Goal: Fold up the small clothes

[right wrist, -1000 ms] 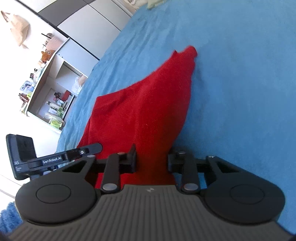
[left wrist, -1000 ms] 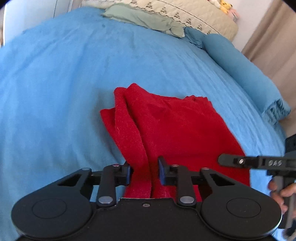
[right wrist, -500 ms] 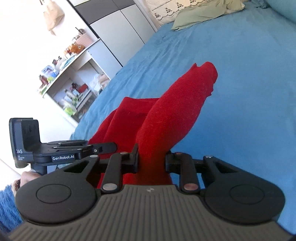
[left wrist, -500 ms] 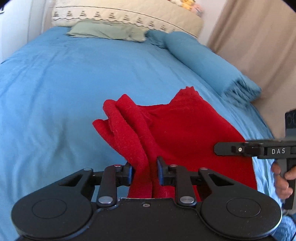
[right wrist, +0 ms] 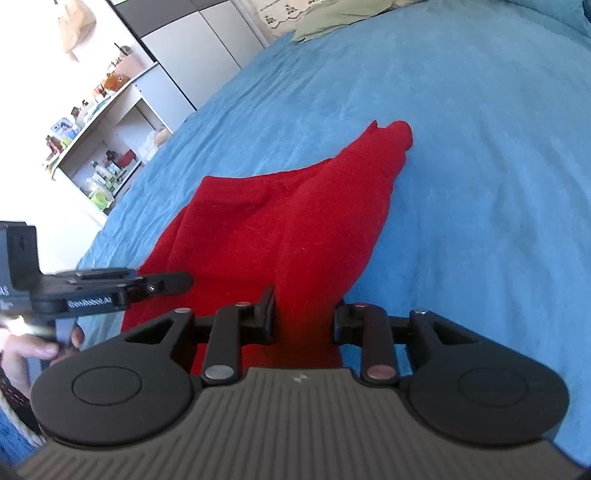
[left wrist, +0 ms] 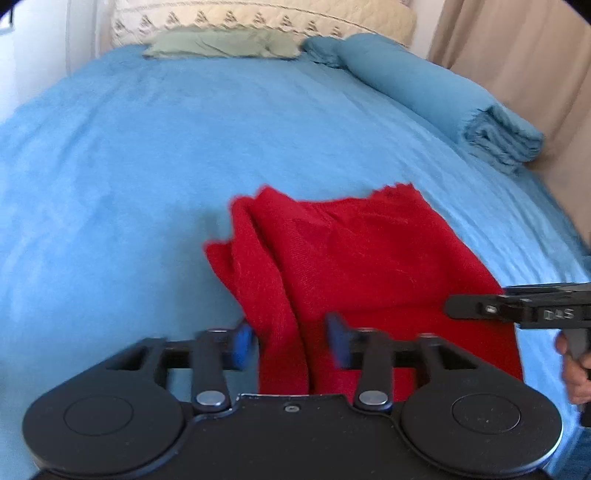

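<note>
A red knitted garment (left wrist: 369, 266) lies in loose folds on the blue bedspread (left wrist: 147, 166). My left gripper (left wrist: 290, 345) is at its near left edge. Its jaws are opening, and a fold of the garment stands between the blue pads with a gap on the left side. My right gripper (right wrist: 303, 315) is at the near right edge of the red garment (right wrist: 295, 221). Its jaws are also opening, while a raised ridge of the garment fills the space between the pads. Each gripper shows side-on in the other's view: the right gripper (left wrist: 454, 308) and the left gripper (right wrist: 181, 282).
A rolled blue blanket (left wrist: 443, 99) lies along the bed's right side beside a beige curtain (left wrist: 517, 55). At the head of the bed are a green cloth (left wrist: 221, 44) and a cream quilted pillow (left wrist: 258, 18). Left of the bed are open shelves with bottles (right wrist: 99, 155).
Both grippers have drawn the garment's near edge across the bed, bunching its far side into folds. Both pairs of jaws now stand wider, the left clearly off the cloth.
</note>
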`<state>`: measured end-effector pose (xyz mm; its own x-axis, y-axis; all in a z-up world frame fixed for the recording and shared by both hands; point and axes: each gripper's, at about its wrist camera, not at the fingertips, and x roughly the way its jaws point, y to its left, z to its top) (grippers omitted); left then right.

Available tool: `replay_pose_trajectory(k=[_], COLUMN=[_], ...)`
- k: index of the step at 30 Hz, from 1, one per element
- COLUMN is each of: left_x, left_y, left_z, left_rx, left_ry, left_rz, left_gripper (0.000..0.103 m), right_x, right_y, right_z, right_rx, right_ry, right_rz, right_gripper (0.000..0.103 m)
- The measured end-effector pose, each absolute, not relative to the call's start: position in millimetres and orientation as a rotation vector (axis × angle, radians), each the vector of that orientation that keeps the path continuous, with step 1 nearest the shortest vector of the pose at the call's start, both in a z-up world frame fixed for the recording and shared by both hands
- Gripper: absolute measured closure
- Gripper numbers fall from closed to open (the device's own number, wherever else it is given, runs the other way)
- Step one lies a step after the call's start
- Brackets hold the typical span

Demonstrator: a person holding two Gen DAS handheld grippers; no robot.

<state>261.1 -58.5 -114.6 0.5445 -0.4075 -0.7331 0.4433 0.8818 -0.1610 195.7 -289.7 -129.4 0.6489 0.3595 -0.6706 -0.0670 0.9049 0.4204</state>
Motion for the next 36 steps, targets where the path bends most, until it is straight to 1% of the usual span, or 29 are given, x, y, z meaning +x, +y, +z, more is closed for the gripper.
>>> replay_pose_trajectory(k=[1,3,4,5,7,8,13,15,18,20,22,28,30,33,36], left_x=[255,241,232,226,219,216,211,212,216,214,206,156,132,98,73], left_y=[-56,-50,-46,-44,-40,-39,-39,-34,-28,-26,-23,-15,-13,-13,-16], left_z=[-106,-93,-88,-87,-93,-100,-143,-152,-146,-129,-102,6,31,53,57], left_rx=[0.068,0.097,0.111,0.119,0.127,0.131,0.169,0.132,0.077,0.059,0.046,0.011,0.002,0.03,0.1], left_ry=[0.825,0.76,0.735,0.734,0.774,0.794,0.908,0.931,0.952,0.944,0.897,0.821,0.799,0.794,0.819], left_rz=[-0.477,-0.453,-0.451,-0.452,-0.452,-0.448,-0.371,-0.359,-0.339,-0.316,-0.312,-0.208,-0.206,-0.19,-0.174], left_gripper=[0.018,0.001,0.0,0.0,0.0,0.0,0.0,0.0,0.0,0.001,0.001,0.0,0.0,0.0,0.0], right_x=[197,190,183,174,155,147,134,134,134,133,122,78,60,30,3], right_y=[-289,-282,-278,-273,-266,-263,-252,-255,-258,-253,-251,-231,-223,-208,-197], right_z=[-126,-113,-107,-100,-92,-94,-130,-144,-143,-132,-111,-7,25,63,80], right_rx=[0.359,0.283,0.241,0.189,0.104,0.081,-0.073,-0.055,0.005,-0.006,-0.027,-0.069,-0.071,-0.081,-0.059], right_ry=[0.837,0.826,0.804,0.771,0.723,0.729,0.852,0.889,0.891,0.892,0.857,0.779,0.761,0.73,0.753], right_rz=[0.233,0.21,0.205,0.194,0.199,0.205,0.089,0.058,0.034,0.027,0.04,-0.008,-0.049,-0.133,-0.173], right_gripper=[0.043,0.012,0.003,0.0,0.0,0.0,0.0,0.0,0.0,0.0,0.0,0.0,0.0,0.0,0.0])
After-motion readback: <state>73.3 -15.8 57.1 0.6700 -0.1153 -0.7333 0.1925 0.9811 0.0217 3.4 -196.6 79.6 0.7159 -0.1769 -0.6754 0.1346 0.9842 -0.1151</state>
